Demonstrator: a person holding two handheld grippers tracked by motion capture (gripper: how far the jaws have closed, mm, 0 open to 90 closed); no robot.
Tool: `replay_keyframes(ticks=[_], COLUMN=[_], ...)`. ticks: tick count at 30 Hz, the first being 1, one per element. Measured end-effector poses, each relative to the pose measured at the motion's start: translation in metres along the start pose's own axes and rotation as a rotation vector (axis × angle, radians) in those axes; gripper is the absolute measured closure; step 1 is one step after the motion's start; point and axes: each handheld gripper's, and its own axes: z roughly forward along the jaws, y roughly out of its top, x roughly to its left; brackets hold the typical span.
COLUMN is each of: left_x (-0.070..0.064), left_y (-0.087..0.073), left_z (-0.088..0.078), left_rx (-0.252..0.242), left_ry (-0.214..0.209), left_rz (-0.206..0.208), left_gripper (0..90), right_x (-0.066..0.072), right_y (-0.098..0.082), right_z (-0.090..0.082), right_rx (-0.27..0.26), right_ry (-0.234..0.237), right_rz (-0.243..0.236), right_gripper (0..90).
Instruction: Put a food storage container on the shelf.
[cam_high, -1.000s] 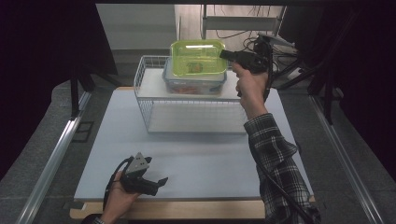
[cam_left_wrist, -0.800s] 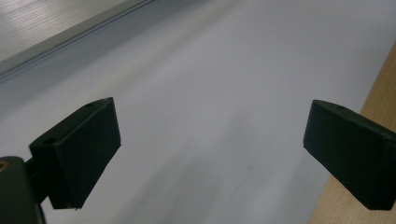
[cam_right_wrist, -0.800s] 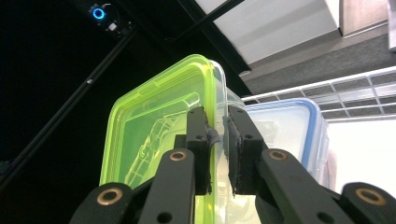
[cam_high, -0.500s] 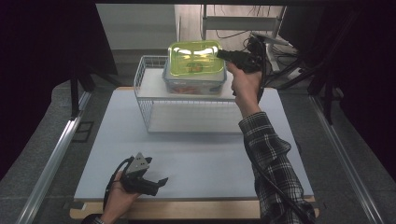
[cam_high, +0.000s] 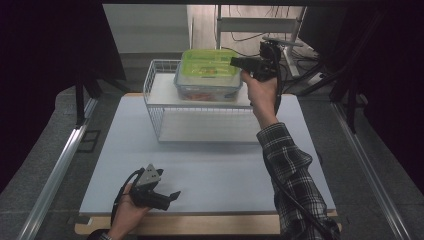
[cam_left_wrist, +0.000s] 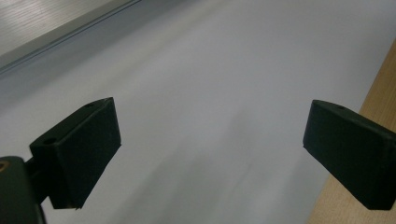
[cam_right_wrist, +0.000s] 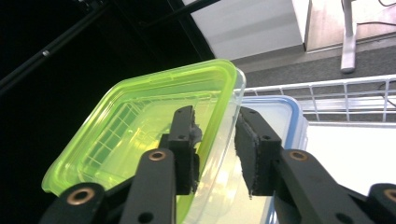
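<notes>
A clear box with a lime-green lid (cam_high: 207, 62) (cam_right_wrist: 140, 121) rests on a blue-lidded box (cam_high: 207, 92) (cam_right_wrist: 280, 112) inside a white wire basket (cam_high: 160, 107) (cam_right_wrist: 345, 93) at the back of the table. My right gripper (cam_high: 235, 61) (cam_right_wrist: 215, 135) is at the green box's right end. Its jaws have just been opening and stand loosely on either side of the lid's rim, one over the lid and one outside the wall. My left gripper (cam_high: 172, 195) (cam_left_wrist: 210, 144) lies near the front edge, open over bare mat.
A pale mat (cam_high: 215, 170) covers the table, with a wooden edge (cam_left_wrist: 378, 93) along the front. A metal rail (cam_high: 60, 165) runs down the left side. Cables and stands (cam_high: 290, 45) crowd behind the basket at the back right.
The green-lidded box has come down from a raised tilt to lie flat on the blue-lidded box. The left gripper has stayed put.
</notes>
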Motion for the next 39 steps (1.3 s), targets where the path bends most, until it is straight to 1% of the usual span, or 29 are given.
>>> replay_keyframes(ticks=[1, 2, 3, 6, 8, 11, 13, 15, 18, 20, 23, 24, 26, 31, 39], left_x=[0.0, 0.0, 0.0, 0.0, 0.0, 0.0, 0.0, 0.0, 0.0, 0.0, 0.0, 0.0, 0.0, 0.0, 0.0], left_y=[0.0, 0.0, 0.0, 0.0, 0.0, 0.0, 0.0, 0.0, 0.0, 0.0, 0.0, 0.0, 0.0, 0.0, 0.0], left_z=[0.0, 0.0, 0.0, 0.0, -0.001, -0.001, -0.001, 0.0, 0.0, 0.0, 0.0, 0.0, 0.0, 0.0, 0.0], left_rx=[0.0, 0.0, 0.0, -0.002, -0.003, -0.005, -0.005, -0.005, -0.004, -0.004, -0.003, -0.004, -0.003, -0.003, -0.001], left_ry=[0.001, 0.001, 0.001, 0.002, 0.004, 0.004, 0.005, 0.004, 0.004, 0.005, 0.006, 0.006, 0.005, 0.006, 0.005], left_rz=[0.0, 0.0, 0.0, -0.002, -0.001, -0.003, -0.003, -0.003, -0.004, -0.004, -0.004, -0.007, -0.007, -0.006, -0.005], left_gripper=[4.1, 4.1, 4.1, 4.1, 4.1, 4.1, 4.1, 4.1, 4.1, 4.1, 4.1, 4.1, 4.1, 4.1, 4.1], right_x=[-0.001, -0.001, 0.0, 0.001, 0.001, 0.001, -0.001, -0.002, -0.004, -0.004, -0.005, -0.006, -0.007, -0.01, -0.012], right_y=[0.0, 0.0, 0.001, 0.001, 0.002, 0.004, 0.005, 0.006, 0.005, 0.003, 0.0, -0.002, -0.005, -0.011, -0.021], right_z=[0.0, 0.001, 0.0, -0.001, -0.001, -0.006, -0.01, -0.014, -0.021, -0.025, -0.03, -0.031, -0.034, -0.039, -0.044], right_rx=[0.001, 0.002, 0.004, 0.01, 0.009, 0.005, -0.009, -0.003, 0.003, 0.005, 0.016, 0.023, 0.022, 0.036, 0.046], right_ry=[-0.004, -0.02, -0.027, -0.035, -0.027, -0.002, 0.013, 0.026, 0.041, 0.057, 0.048, 0.053, 0.069, 0.082, 0.092], right_rz=[-0.007, -0.032, -0.046, -0.054, -0.062, -0.061, -0.06, -0.065, -0.085, -0.104, -0.133, -0.139, -0.142, -0.163, -0.194], right_gripper=[62.9, 61.4, 61.0, 58.3, 51.7, 44.3, 40.7, 37.2, 33.3, 31.7, 29.0, 28.4, 27.1, 24.7, 22.5])
